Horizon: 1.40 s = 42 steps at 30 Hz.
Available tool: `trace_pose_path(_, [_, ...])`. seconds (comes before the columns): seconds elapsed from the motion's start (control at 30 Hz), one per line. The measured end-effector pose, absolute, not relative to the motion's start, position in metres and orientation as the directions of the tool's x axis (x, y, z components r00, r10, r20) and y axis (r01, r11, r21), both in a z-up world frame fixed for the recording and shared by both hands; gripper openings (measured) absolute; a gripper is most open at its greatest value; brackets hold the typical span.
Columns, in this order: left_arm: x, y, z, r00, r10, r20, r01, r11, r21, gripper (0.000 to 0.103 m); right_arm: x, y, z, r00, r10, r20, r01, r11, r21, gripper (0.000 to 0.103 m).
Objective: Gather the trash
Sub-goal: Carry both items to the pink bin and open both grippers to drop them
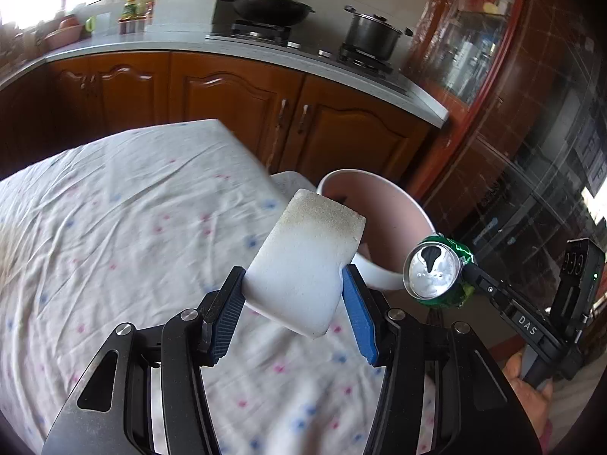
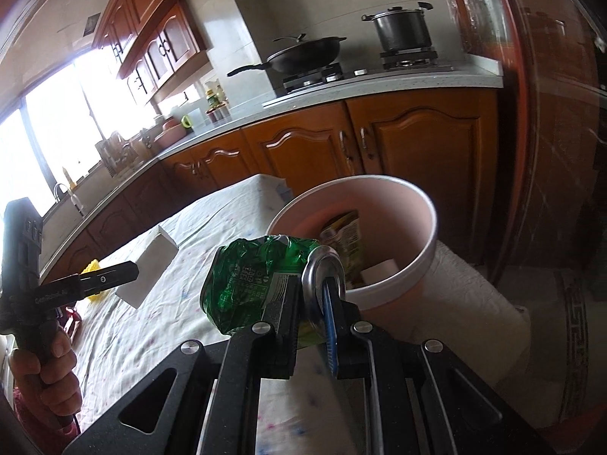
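Observation:
My left gripper (image 1: 294, 284) is shut on a white sponge block (image 1: 303, 261) with a dirty top edge, held above the cloth-covered table (image 1: 114, 227). It also shows in the right wrist view (image 2: 150, 267). My right gripper (image 2: 311, 284) is shut on a crushed green can (image 2: 250, 276), close to the rim of a pink bin (image 2: 421, 261). The can (image 1: 436, 271) and bin (image 1: 383, 212) also show in the left wrist view. A green wrapper (image 2: 343, 242) and a white piece (image 2: 379, 271) lie inside the bin.
A yellow object (image 2: 93, 269) lies on the table at the far left. Wooden cabinets (image 1: 235, 94) and a counter with a wok (image 1: 265, 7) and a pot (image 1: 371, 34) stand behind. A glass door (image 1: 531, 151) is on the right.

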<state>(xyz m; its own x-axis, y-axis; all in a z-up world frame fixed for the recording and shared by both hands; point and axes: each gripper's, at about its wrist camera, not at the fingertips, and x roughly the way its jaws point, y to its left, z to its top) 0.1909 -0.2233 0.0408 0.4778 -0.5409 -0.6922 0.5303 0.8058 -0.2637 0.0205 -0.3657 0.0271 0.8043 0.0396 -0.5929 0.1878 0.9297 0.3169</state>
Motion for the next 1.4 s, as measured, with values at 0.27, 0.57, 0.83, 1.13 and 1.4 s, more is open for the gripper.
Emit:
trace_pose_path(0.27, [0.207,-0.278,0.048,0.46,-0.54,-0.705,0.577,0.785,-0.225,0.051,0.032,-0.399,0.032,0.804,-0.009,-0.594,0.231,0.926,0.299,0.012])
trace_pose_path(0.57, [0.234,-0.341,0.039,0.411,-0.495,-0.766,0.616,0.77,-0.167,0.051,0.06,-0.428,0.033,0.782,-0.049,-0.621,0.261,0.931,0.256,0.012])
trace_pose_path(0.83, [0.253,-0.368,0.02,0.372,-0.447,-0.814,0.617,0.774,-0.143,0.051,0.086,-0.434,0.026,0.738,-0.058,-0.672,0.253,0.947,0.197,0.012])
trace_pose_path(1.13, [0.26,-0.383,0.01,0.37,-0.418,-0.83,0.621,0.776,-0.113,0.052,0.109,-0.435,0.014,0.689,-0.057,-0.722,0.237,0.96,0.15,0.012])
trace_pose_path(1.4, [0.26,-0.388,0.006,0.354,-0.405,-0.843,0.617,0.779,-0.116,0.061,0.116,-0.437,0.01,0.668,-0.038,-0.743,0.228,0.961,0.155,0.014])
